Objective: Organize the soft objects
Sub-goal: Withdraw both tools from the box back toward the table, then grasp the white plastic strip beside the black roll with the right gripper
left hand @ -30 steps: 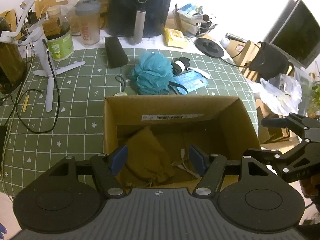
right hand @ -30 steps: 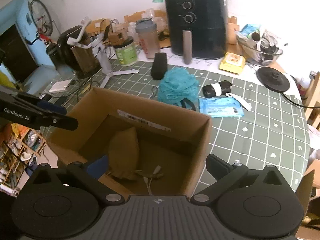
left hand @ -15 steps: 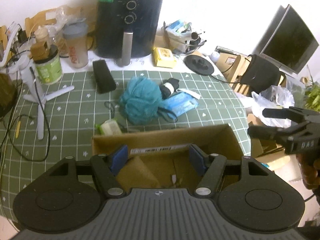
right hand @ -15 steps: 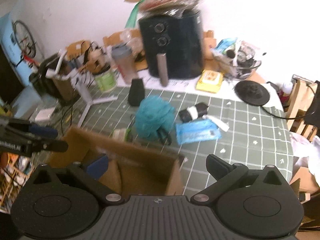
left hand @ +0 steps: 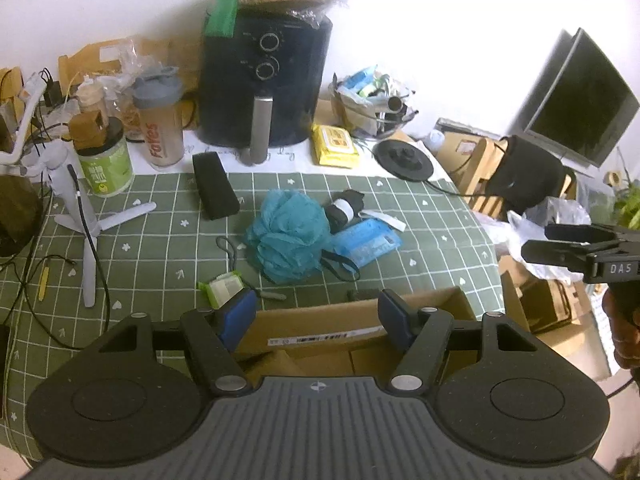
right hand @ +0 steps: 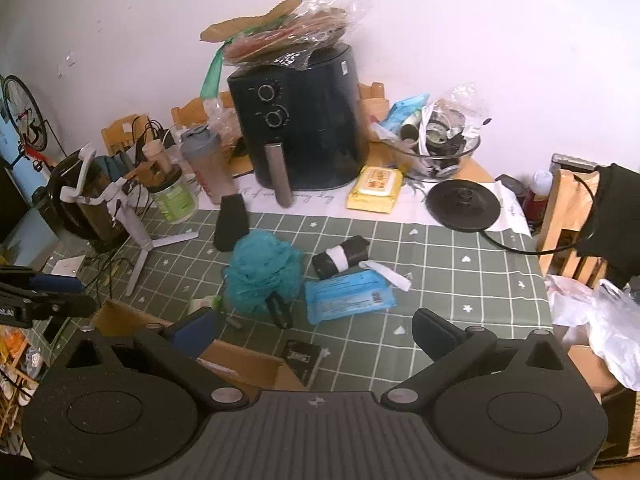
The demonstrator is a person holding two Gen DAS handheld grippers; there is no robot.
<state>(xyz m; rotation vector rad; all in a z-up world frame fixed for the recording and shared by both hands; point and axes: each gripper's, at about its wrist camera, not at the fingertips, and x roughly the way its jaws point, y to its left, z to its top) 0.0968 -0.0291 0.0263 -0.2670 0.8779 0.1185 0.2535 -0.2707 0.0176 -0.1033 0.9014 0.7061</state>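
A teal bath pouf [left hand: 286, 236] lies mid-table on the green checked cloth, also seen in the right wrist view [right hand: 262, 272]. Beside it are a blue wipes pack [left hand: 368, 242] [right hand: 348, 296] and a black roll with a white band [left hand: 344, 210] [right hand: 340, 260]. An open cardboard box [left hand: 352, 320] [right hand: 240, 364] stands at the near edge, a brown cloth pouch [left hand: 276, 362] just showing inside. My left gripper [left hand: 316, 314] hangs open above the box's far wall, nothing between its pads. My right gripper [right hand: 316, 332] is open wide over the box's right corner, empty.
A black air fryer [left hand: 264, 80], shaker bottle [left hand: 160, 128], green tub [left hand: 106, 168], yellow pack [left hand: 334, 146] and glass bowl [right hand: 440, 152] line the back. A white tripod [left hand: 80, 216], black case [left hand: 214, 192] and cables sit left. Kettle base [right hand: 464, 202] and chair stand right.
Both grippers have risen and drawn back from the box, tilting up. The box has slid to the bottom of both views and the table items now fill the middle.
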